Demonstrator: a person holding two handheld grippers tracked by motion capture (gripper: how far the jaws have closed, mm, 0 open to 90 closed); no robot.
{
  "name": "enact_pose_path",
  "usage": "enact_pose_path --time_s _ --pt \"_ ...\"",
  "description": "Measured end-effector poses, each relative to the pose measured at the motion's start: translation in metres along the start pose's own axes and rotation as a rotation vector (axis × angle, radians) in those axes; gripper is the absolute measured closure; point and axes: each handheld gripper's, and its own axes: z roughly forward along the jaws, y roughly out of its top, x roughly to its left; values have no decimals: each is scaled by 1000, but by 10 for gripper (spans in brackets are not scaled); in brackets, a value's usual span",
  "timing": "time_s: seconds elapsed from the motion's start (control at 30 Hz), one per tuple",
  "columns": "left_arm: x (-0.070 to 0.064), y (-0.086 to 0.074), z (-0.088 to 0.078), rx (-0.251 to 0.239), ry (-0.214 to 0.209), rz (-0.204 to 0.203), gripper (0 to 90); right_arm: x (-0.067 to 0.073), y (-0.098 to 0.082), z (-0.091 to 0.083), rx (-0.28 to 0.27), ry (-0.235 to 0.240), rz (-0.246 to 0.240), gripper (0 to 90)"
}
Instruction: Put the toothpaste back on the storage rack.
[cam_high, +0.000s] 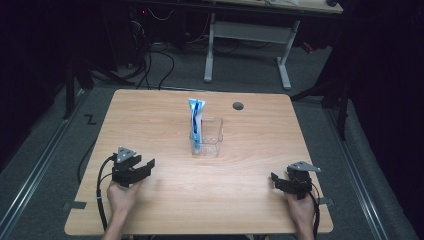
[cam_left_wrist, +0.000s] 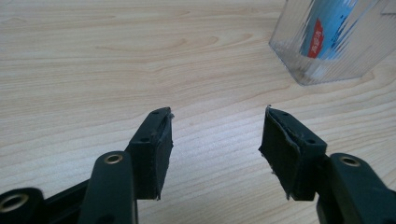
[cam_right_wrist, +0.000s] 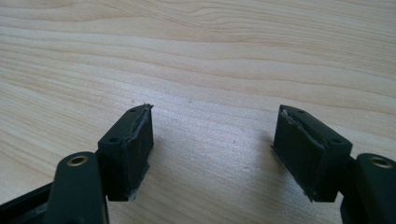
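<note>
A blue and white tube (cam_high: 196, 121) stands upright in a clear plastic box (cam_high: 212, 139) near the middle of the wooden table (cam_high: 250, 200). In the left gripper view the clear box (cam_left_wrist: 289, 51) sits at the upper right with the tube (cam_left_wrist: 327, 28) inside it. My left gripper (cam_high: 145, 167) rests at the table's front left, held by a hand, open with bare wood between its jaws (cam_left_wrist: 217, 135). At the front right, my right gripper (cam_high: 276, 181) is also open and holds nothing (cam_right_wrist: 212, 140).
A dark round hole (cam_high: 238, 106) lies in the table's far part, right of the tube. Beyond the table stand a white-legged desk (cam_high: 247, 32) and cables on grey floor. A black cable (cam_high: 102, 185) trails from the left gripper over the front edge.
</note>
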Motion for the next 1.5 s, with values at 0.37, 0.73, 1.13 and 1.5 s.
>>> enact_pose_path --time_s 0.37,0.73,1.13,1.5 --pt "-13 -10 10 49 27 69 434 0 0 0 0 0 0 283" --pt "-10 -18 18 69 31 51 435 0 0 0 0 -1 0 283" --pt "-14 -27 29 100 58 80 432 0 0 0 0 0 -1 283" --pt "-19 -31 30 82 76 114 409 0 0 0 0 -1 0 283"
